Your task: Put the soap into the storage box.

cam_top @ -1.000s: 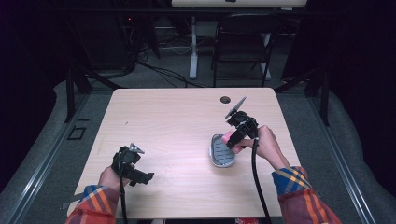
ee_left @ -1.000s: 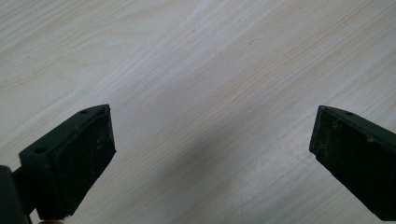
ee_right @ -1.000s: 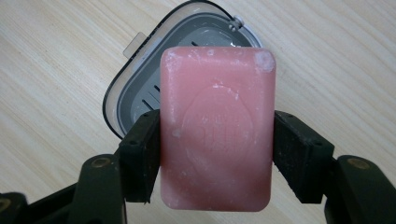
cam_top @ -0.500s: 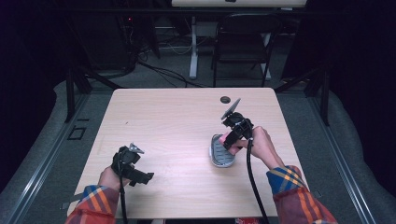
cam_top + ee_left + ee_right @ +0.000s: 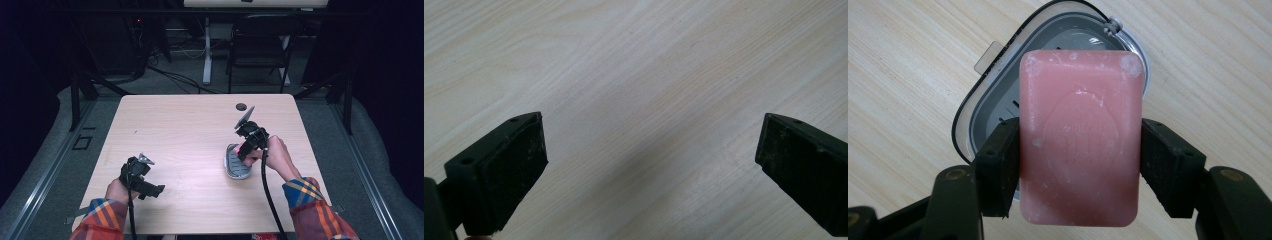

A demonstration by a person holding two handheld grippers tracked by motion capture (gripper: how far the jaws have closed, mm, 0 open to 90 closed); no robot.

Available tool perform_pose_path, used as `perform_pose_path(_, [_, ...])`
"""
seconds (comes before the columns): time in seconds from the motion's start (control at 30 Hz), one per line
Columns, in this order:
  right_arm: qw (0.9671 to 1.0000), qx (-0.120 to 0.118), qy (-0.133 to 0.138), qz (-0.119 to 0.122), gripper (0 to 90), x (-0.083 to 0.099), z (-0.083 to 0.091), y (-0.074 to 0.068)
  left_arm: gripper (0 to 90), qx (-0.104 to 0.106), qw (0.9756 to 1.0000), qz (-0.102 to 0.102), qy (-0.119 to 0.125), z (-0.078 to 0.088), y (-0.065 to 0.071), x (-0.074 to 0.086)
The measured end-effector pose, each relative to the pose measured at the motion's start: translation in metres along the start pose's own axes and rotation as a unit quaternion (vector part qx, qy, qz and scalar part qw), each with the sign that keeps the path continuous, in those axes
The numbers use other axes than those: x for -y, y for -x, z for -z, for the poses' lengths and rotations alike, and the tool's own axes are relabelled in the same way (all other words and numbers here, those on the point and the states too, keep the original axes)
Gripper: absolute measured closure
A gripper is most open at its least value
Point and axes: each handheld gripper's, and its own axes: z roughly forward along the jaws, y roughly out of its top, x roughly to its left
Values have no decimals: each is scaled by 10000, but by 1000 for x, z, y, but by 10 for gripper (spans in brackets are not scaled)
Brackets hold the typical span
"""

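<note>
Pale wood table (image 5: 190,130): near its front left corner the left gripper (image 5: 141,176) rests with jaws spread wide on nothing. Farther along, toward the right edge, the right gripper (image 5: 1080,165) is clenched across the sides of a pink soap bar (image 5: 1080,135), held right above the open grey soap dish (image 5: 993,95). By my reckoning the bar is either about to be laid in or just lifted out; it isn't seated in the dish.

The embossed stamp on the pink soap bar (image 5: 1079,140) is illegible.
</note>
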Motion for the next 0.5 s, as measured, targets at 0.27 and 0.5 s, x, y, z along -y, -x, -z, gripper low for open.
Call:
perform_pose_path(0.27, [10000, -9, -55, -19, 370, -2, -3, -2, 2, 10, 10000, -2, 1, 0, 0, 0])
perform_pose_path(0.5, [9999, 35, -146, -7, 369, -4, -7, -4, 2, 4, 10000, -4, -1, 0, 0, 0])
